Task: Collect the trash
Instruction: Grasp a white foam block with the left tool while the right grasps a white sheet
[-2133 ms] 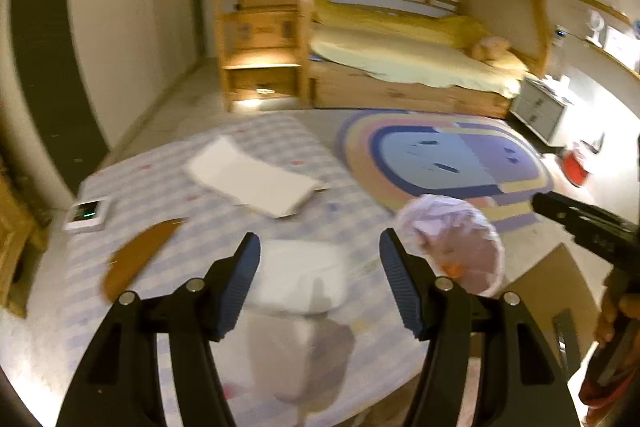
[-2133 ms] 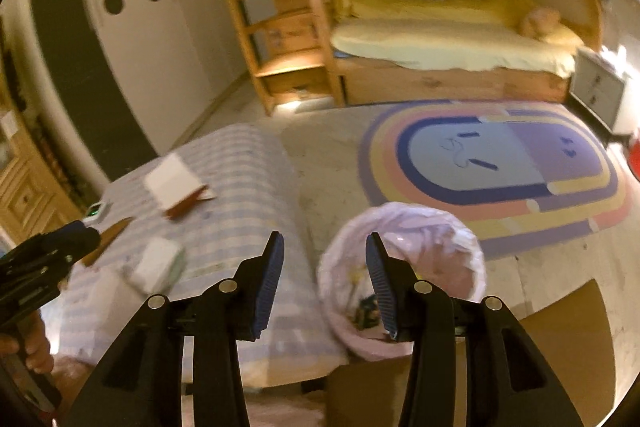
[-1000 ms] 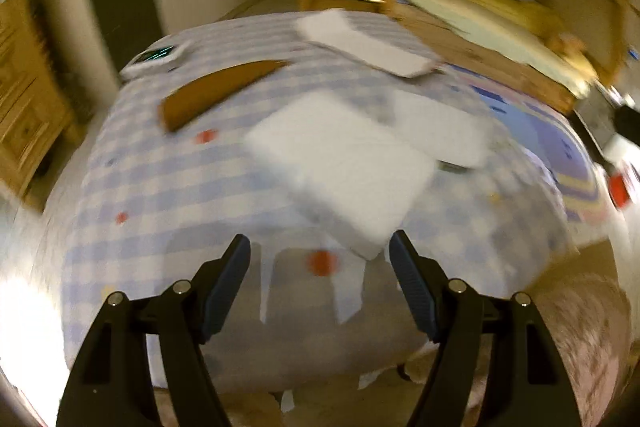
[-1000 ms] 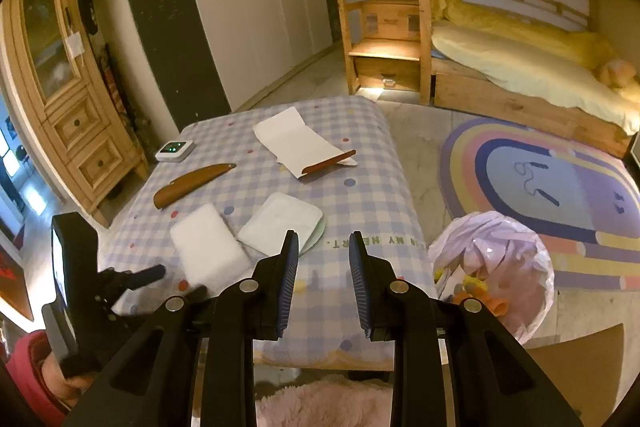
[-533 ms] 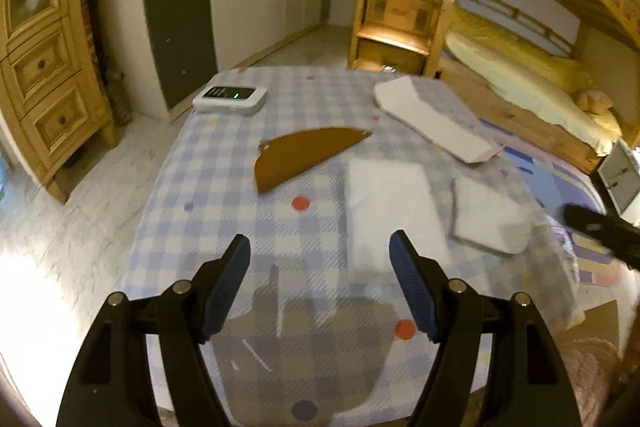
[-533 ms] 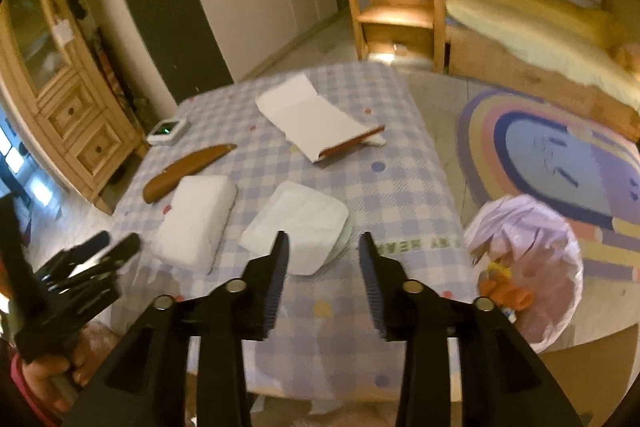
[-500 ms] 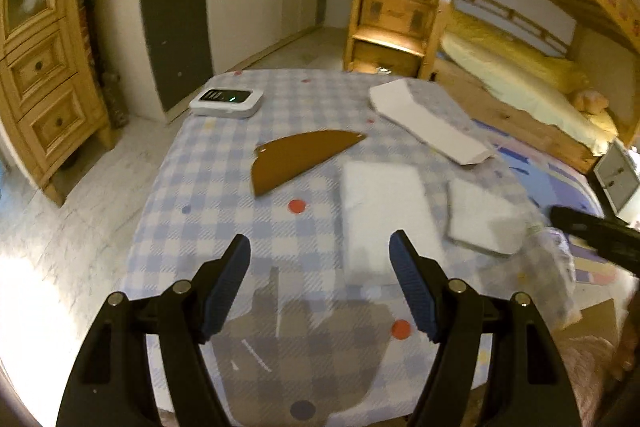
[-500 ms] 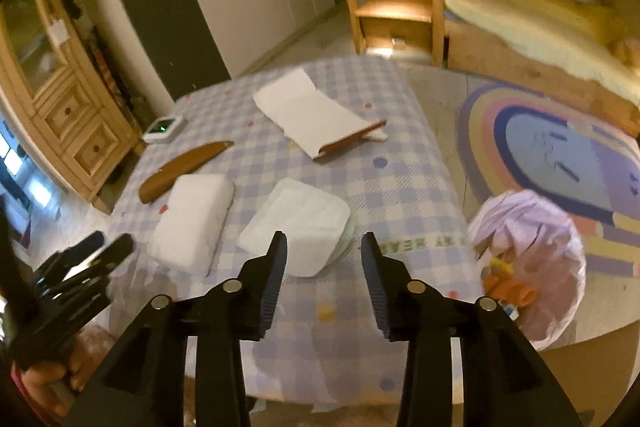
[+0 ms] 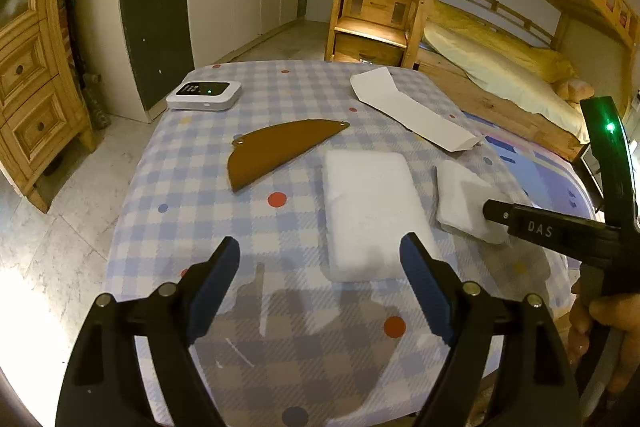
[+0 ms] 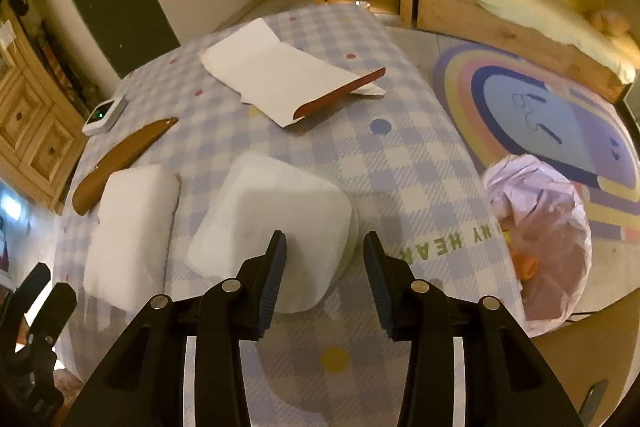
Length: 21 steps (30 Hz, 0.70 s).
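here, in the right wrist view, the long white foam block lies at centre left on the checked tablecloth. the squarer white foam pad sits mid-frame, its near corner just reaching between the jaws of the right gripper, which are closing and not yet pressing it; probably the next piece to lift. the lined trash bin waits at right, its contents hard to make out. in the left wrist view the left gripper hangs empty, its jaws opening.
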Each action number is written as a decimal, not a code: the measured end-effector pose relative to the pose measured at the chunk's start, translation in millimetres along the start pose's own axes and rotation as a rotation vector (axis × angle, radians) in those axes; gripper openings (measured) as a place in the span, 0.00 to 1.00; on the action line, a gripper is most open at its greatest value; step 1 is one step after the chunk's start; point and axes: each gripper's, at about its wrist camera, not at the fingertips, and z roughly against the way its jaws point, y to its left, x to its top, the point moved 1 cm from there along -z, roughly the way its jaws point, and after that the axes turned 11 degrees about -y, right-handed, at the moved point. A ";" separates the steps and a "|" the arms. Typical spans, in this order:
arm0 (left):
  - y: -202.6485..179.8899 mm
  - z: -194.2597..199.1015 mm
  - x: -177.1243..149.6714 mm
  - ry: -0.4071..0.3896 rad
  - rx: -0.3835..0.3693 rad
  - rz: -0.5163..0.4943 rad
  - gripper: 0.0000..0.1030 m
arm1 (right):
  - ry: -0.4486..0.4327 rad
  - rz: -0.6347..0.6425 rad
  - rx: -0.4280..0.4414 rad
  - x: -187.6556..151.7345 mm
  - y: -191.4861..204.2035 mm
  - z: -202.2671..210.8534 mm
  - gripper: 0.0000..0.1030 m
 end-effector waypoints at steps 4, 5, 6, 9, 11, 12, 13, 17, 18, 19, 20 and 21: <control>-3.3 2.1 -1.2 -0.006 -0.012 -0.011 0.78 | -0.058 -0.021 0.129 3.4 -2.3 14.7 0.04; -4.1 3.0 -1.6 -0.007 -0.016 -0.013 0.78 | -0.083 -0.022 0.143 5.3 -1.7 21.4 0.02; -4.6 3.8 -2.1 -0.007 -0.017 -0.014 0.78 | -0.112 -0.020 0.157 7.1 -2.4 29.8 0.02; -10.0 3.2 -1.5 0.002 -0.028 -0.031 0.78 | -0.192 -0.024 0.189 14.1 -9.2 59.9 0.02; -15.3 2.3 -1.3 0.006 -0.027 -0.049 0.83 | -0.240 -0.024 0.184 19.3 -15.8 77.2 0.02; -20.2 0.7 -1.5 0.007 -0.026 -0.062 0.83 | -0.256 -0.023 0.180 21.2 -16.9 82.2 0.02; -23.2 -1.2 -1.5 0.010 -0.026 -0.068 0.83 | -0.278 -0.021 0.167 22.4 -21.3 89.6 0.02; -37.0 -13.7 -1.5 0.040 -0.024 -0.086 0.83 | -0.295 -0.023 0.158 24.1 -26.1 97.5 0.02; -40.9 -18.9 -0.9 0.053 -0.023 -0.089 0.83 | -0.295 -0.023 0.159 24.0 -28.2 99.2 0.02; -43.1 -21.2 -0.9 0.057 -0.021 -0.088 0.83 | -0.296 -0.025 0.163 23.0 -29.7 100.5 0.02; -45.4 -24.0 -0.7 0.064 -0.014 -0.090 0.83 | -0.297 -0.026 0.164 23.4 -32.0 102.0 0.02; -47.9 -27.8 -1.3 0.074 -0.003 -0.096 0.83 | -0.297 -0.028 0.166 22.7 -32.9 103.0 0.02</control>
